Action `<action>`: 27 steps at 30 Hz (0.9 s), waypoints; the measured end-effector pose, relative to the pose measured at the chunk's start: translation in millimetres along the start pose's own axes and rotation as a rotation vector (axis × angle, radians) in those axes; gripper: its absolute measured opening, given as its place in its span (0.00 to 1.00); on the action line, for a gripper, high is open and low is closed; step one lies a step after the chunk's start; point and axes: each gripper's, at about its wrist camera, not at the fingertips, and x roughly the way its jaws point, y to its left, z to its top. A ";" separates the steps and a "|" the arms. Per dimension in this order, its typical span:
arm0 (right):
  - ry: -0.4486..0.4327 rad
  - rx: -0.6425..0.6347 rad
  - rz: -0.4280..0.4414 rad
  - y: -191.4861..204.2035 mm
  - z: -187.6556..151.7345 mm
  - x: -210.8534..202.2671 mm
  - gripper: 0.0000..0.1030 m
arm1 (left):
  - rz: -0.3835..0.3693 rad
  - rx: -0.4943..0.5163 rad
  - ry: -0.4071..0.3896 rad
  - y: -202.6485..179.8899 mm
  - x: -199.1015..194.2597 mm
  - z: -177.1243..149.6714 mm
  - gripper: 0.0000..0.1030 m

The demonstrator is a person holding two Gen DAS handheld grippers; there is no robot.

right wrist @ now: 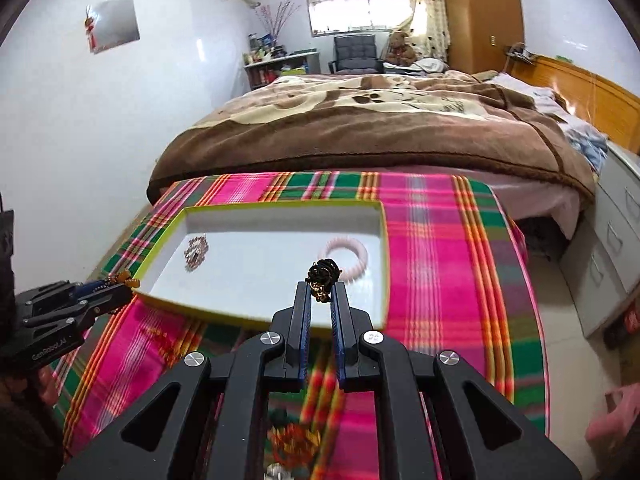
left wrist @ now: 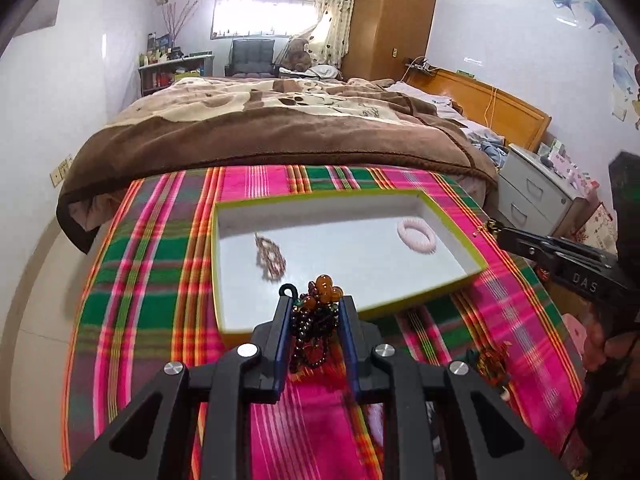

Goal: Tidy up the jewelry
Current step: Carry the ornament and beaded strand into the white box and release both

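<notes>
A: Left wrist view: the left gripper pinches a dark bead strand with amber beads; the box lies at twelve o'clock, long axis crosswise.

B: And the right gripper?

A: Clamped on a black-and-gold piece, already over the box's near rim, probably nearer to dropping. A pink bracelet lies beyond.

Brown blanket draped over the bed, teddy bear by the curtain, grey drawer unit at right.
</notes>
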 end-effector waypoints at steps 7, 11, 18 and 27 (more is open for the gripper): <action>0.062 -0.036 0.036 13.2 27.1 54.1 0.10 | 0.013 -0.002 0.043 10.9 34.3 13.0 0.22; 0.108 -0.049 0.041 20.7 36.8 84.5 0.10 | 0.040 0.014 0.060 15.0 47.4 15.0 0.22; 0.154 -0.064 0.051 29.5 41.8 115.8 0.10 | 0.044 0.004 0.095 24.7 65.9 13.5 0.22; 0.205 -0.064 0.067 28.3 41.1 136.5 0.10 | 0.057 -0.014 0.130 30.1 79.5 7.5 0.23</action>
